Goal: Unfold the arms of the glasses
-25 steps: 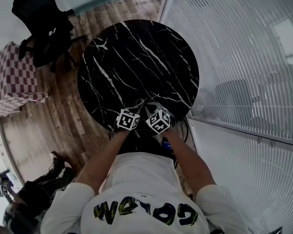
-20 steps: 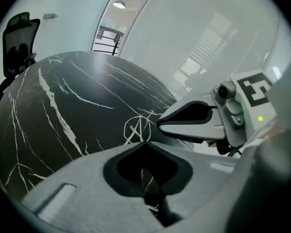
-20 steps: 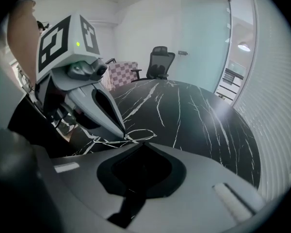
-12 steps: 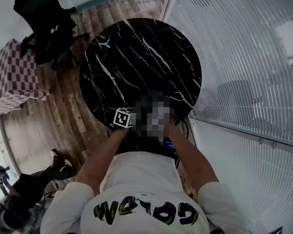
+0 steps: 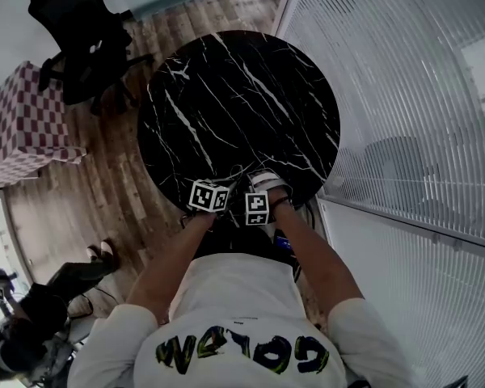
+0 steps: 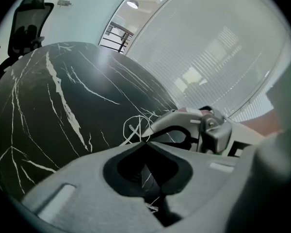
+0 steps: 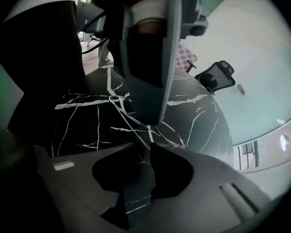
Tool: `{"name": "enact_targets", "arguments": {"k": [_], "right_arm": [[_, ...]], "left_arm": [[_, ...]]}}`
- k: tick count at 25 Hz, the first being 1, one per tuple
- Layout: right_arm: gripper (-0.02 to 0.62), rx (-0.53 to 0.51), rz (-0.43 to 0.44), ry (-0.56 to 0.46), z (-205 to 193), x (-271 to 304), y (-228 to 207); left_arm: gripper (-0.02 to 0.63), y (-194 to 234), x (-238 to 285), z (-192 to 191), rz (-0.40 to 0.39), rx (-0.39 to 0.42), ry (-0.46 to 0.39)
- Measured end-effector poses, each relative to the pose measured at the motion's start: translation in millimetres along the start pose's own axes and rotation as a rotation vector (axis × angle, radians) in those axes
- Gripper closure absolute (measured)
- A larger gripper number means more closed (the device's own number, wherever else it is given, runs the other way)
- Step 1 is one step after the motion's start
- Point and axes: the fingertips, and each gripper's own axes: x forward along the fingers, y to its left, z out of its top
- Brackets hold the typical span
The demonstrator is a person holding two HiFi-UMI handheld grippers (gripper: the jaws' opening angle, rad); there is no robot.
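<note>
Thin wire-frame glasses (image 6: 135, 128) lie low over the near edge of the round black marble table (image 5: 226, 95). In the left gripper view my left gripper (image 6: 143, 142) is shut, its tips pinching the frame beside a lens loop. My right gripper (image 7: 150, 147) is shut on a thin pale arm of the glasses (image 7: 149, 136), and the wire lens loops (image 7: 172, 135) spread just beyond it. The two grippers sit close together, tip to tip, in front of the person's body. In the head view only their marker cubes (image 5: 210, 196) show clearly, and the glasses are barely visible.
A black office chair (image 5: 81, 39) stands at the table's far left, on wooden floor. A checkered cloth (image 5: 20, 136) lies at the left. A wall of white blinds (image 5: 412, 95) runs along the right. Dark marble stretches beyond the grippers.
The right gripper has rolled about its own axis and sunk a little toward the table. The left gripper has stayed nearly where it was, still pinching the frame.
</note>
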Motion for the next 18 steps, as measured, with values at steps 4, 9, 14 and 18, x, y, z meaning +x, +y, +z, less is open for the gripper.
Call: {"name": "enact_targets", "arguments": {"k": [4,9,14,18], "right_arm": [[0.514,-0.035,-0.031,-0.003,3,5,-2],[0.542,-0.067,-0.077,-0.005,5,8,-8],[0.551,-0.090,-0.086,-0.002,8,9,-9],[0.555,-0.090,-0.088,-0.002,11,5,-11]], "left_arm": [[0.598,1,-5,3,-0.010,-0.018,-0.017],[0.598,0,-8,5,-0.026,-0.055,-0.036],[0.598,1,-13,6,-0.035,-0.071,-0.054],[0.598,3,-19,10,-0.032,-0.080,-0.073]]}}
